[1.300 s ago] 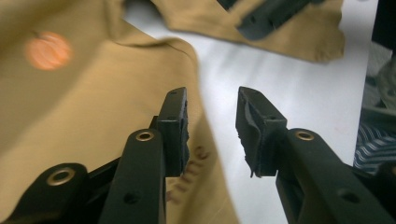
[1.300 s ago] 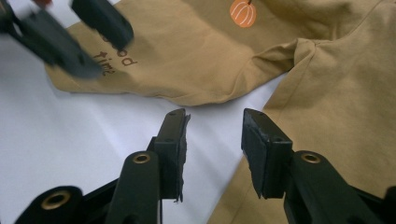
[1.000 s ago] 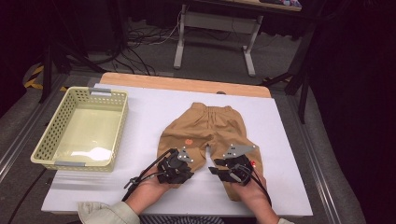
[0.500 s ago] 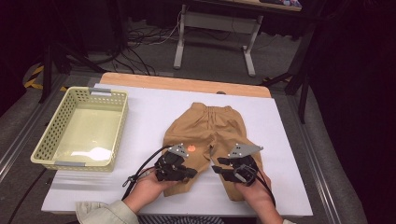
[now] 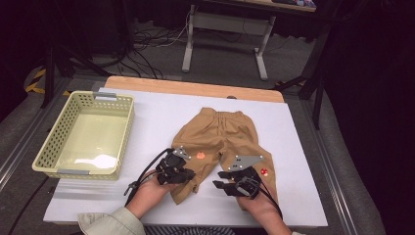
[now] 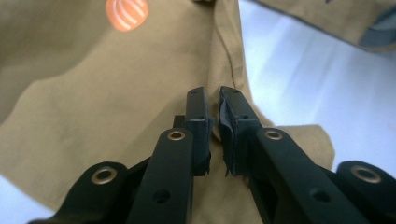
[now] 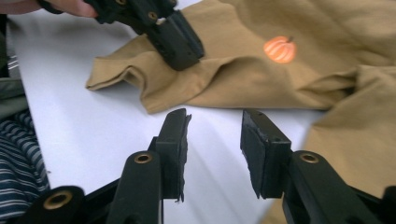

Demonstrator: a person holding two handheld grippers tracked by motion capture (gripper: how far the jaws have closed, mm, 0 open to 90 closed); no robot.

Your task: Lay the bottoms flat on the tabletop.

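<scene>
Inspected from above: white worktop [image 5: 161, 112], carrying a pale yellow basket [image 5: 49, 142] at the left edge with nothing seen inside.

Found at the centre of the worktop, well apart from the basket: tan trousers [image 5: 220, 132], laid flat, waistband away from the person, both legs pointing toward the person.

Found at the near end of the left leg: left claw [image 5: 188, 177], clenched on a raised fold of the trousers along the inner seam [image 6: 214, 95], close to the hem. Jaws just been opening slightly, with the fold between them and the gap narrow. Confirmed in the right gripper view by a ridge of cloth gathered under that claw [image 7: 180, 51].

Found just beside the right leg: right claw [image 5: 220, 180], released, jaws apart over bare worktop in the gap between the two legs [image 7: 215, 116], gripping nothing.

Noted on the cloth: an orange pumpkin patch [image 5: 200, 155] on the left leg, a small red patch [image 5: 264, 172] on the right.

Judged as the step in hand: taking hold of both leg ends, probably to fold the trousers. One hold made, the other outstanding. Called for next: shifting the right claw onto the hem of the right leg and closing there, while firming the left pinch so as not to lose the fold.

Hard to make out: how many layers of cloth in the left pinch. Hidden under the right hand: the hem of the right leg.
</scene>
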